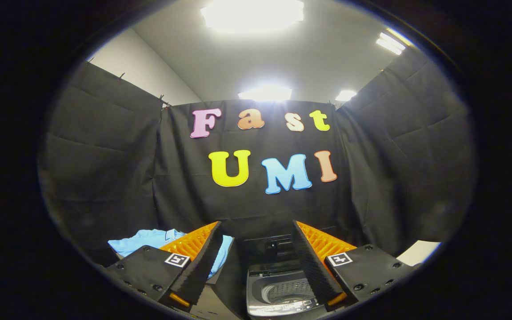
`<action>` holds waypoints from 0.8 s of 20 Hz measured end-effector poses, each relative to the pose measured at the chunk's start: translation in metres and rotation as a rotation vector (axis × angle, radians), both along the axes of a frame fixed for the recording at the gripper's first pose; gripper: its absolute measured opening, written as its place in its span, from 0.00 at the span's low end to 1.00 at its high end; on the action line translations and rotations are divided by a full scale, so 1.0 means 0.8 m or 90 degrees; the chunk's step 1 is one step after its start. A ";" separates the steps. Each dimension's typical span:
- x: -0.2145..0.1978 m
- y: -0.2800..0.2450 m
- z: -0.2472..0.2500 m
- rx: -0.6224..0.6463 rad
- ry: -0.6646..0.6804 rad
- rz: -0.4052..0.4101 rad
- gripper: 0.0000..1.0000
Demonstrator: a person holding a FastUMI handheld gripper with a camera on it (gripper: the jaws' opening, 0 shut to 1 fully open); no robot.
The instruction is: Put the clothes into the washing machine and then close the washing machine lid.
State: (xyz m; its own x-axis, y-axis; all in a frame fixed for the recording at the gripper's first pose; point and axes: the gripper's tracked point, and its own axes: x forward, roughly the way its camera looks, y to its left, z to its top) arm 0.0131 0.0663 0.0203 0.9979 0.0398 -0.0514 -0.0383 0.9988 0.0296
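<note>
The gripper [256, 262] was held with its fingers spread wide, nothing pinched between them. The washing machine [278, 295] was seen just ahead, lid up, drum open, partly behind the right finger. The light blue clothes [149, 240] were heaped beyond the left finger, apart from the machine.

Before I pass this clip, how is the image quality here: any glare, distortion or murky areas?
In the gripper view, the ceiling lights blow out to white glare; fisheye distortion bows the booth's cloth walls; low down it is dim, yet the open gripper, the blue garment behind one finger and the washing machine, its lid up, ahead between the fingers stay readable and fairly sharp.
</note>
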 end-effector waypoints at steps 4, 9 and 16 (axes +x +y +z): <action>0.026 0.037 0.003 0.021 0.011 0.031 0.96; 0.068 0.084 -0.018 0.034 0.072 0.073 0.96; 0.112 0.175 -0.063 -0.007 0.149 0.160 0.97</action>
State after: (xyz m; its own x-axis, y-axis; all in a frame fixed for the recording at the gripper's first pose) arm 0.1025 0.2065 -0.0301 0.9177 0.2817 -0.2800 -0.2774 0.9591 0.0559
